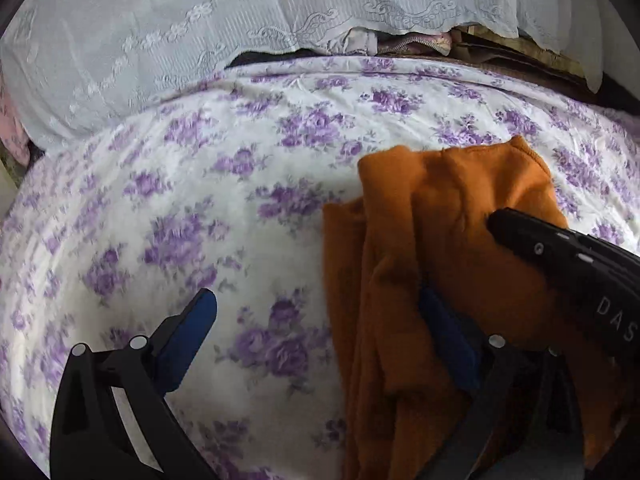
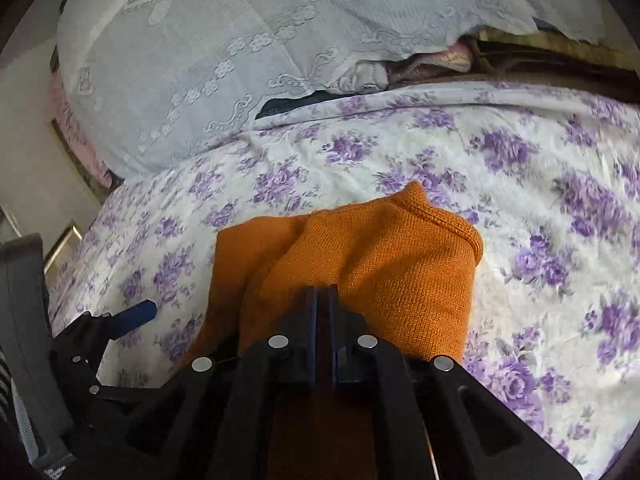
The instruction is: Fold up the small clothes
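Lying on the white bedsheet printed with purple flowers (image 2: pixel 520 184), the small orange knitted garment (image 2: pixel 380 248) sits bunched and partly doubled over, its ribbed hem pointing toward the far side of the bed. Your right gripper (image 2: pixel 322 292) has its blue pads drawn almost together over the near part of the orange knit; whether any cloth is pinched between them you cannot tell from these views. Seen from the left wrist, that same gripper (image 1: pixel 496 220) reaches in from the right with its tip on top of the garment (image 1: pixel 460 184). Your left gripper (image 1: pixel 320 320) stands wide open, one blue finger (image 1: pixel 192 332) over bare sheet (image 1: pixel 200 200), the other under a fold of orange cloth at the garment's left edge. A pale lace-patterned cover (image 2: pixel 224 40) drapes over bedding at the far end.
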A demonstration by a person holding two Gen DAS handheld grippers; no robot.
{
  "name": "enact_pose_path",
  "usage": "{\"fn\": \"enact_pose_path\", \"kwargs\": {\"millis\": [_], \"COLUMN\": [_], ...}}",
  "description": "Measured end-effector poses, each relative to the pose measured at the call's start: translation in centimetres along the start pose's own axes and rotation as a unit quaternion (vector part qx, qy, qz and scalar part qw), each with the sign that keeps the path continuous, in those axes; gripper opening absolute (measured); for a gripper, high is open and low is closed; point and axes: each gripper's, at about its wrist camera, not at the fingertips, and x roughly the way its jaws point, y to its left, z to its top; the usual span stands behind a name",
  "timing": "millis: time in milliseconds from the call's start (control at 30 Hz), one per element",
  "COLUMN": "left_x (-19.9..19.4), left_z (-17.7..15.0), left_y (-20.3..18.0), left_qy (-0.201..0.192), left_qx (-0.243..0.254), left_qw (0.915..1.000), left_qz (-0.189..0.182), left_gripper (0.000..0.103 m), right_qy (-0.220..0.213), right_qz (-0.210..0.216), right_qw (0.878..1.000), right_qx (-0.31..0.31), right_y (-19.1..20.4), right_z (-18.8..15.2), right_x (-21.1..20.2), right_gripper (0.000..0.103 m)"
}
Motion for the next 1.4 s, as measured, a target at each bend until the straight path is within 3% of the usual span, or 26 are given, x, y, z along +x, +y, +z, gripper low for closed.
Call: {"fn": "enact_pose_path", "kwargs": {"millis": [100,167,233,300,400,500,700,800,900,1000,1067,1100,1167,1233,1400], "left_x": [-1.1,-2.3,-3.2,-3.3,-0.9,-1.5,-4.2,-4.8,-4.3,-2.1,1.3,2.2,2.3,1.8,0.0], "left_z": [-0.5,-0.6,-0.6,-0.6,-1.7,-1.9,-2.3,-0.8,1.4,3.0,2.4,1.8,1.4,1.3,0.1], "left_y": [1.4,2.6,3.3,3.2,1.6,1.4,2.9,2.9,1.8,0.1,-0.5,-0.4,0.7,0.8,0.3], "left_qy": [0.001,-0.012,-0.027,-0.025,0.019,0.006,-0.029,-0.041,-0.046,-0.033,0.011,0.018,0.020,0.016,-0.012], "left_qx": [-0.042,-0.072,-0.086,-0.079,-0.044,-0.036,-0.062,-0.065,-0.051,-0.022,-0.014,-0.019,-0.045,-0.039,-0.020], "left_qw": [0.9985,0.9958,0.9946,0.9955,0.9982,0.9990,0.9958,0.9943,0.9946,0.9978,0.9995,0.9988,0.9965,0.9969,0.9991], "left_qz": [-0.036,-0.056,-0.052,-0.045,-0.036,-0.027,-0.060,-0.074,-0.078,-0.053,-0.028,-0.042,-0.067,-0.067,-0.035], "left_gripper": [0.099,0.098,0.098,0.098,0.099,0.099,0.098,0.098,0.098,0.098,0.099,0.099,0.099,0.099,0.099], "right_qy": [-0.020,-0.048,-0.062,-0.059,0.003,0.014,-0.013,-0.044,-0.044,-0.036,-0.024,-0.019,-0.019,-0.017,-0.044], "right_qz": [-0.010,-0.028,-0.024,-0.021,-0.029,-0.006,-0.012,-0.013,-0.005,0.009,0.014,0.022,0.051,0.073,0.042], "right_qw": [1.000,0.998,0.998,0.997,0.998,1.000,1.000,0.999,0.999,0.998,0.998,0.998,0.995,0.991,0.993], "right_qx": [0.010,0.004,-0.016,-0.036,-0.048,-0.016,-0.015,-0.009,0.020,0.043,0.052,0.057,0.085,0.114,0.097], "right_y": [-0.4,0.0,1.0,1.6,1.5,0.4,0.7,0.7,-0.3,-1.3,-2.1,-2.6,-4.1,-5.0,-3.8], "right_z": [-0.4,-0.8,-1.6,-2.6,-5.5,-5.5,-5.7,-4.6,-2.8,-1.9,-2.2,-2.5,-2.9,-3.0,-3.5], "right_x": [-1.4,-3.7,-5.8,-6.9,-5.9,-6.2,-7.2,-8.0,-7.4,-5.9,-4.8,-4.3,-4.0,-4.1,-5.6], "right_gripper": [0.002,0.007,0.007,0.007,0.006,0.003,0.003,0.008,0.008,0.008,0.004,0.002,0.000,0.000,0.000]}}
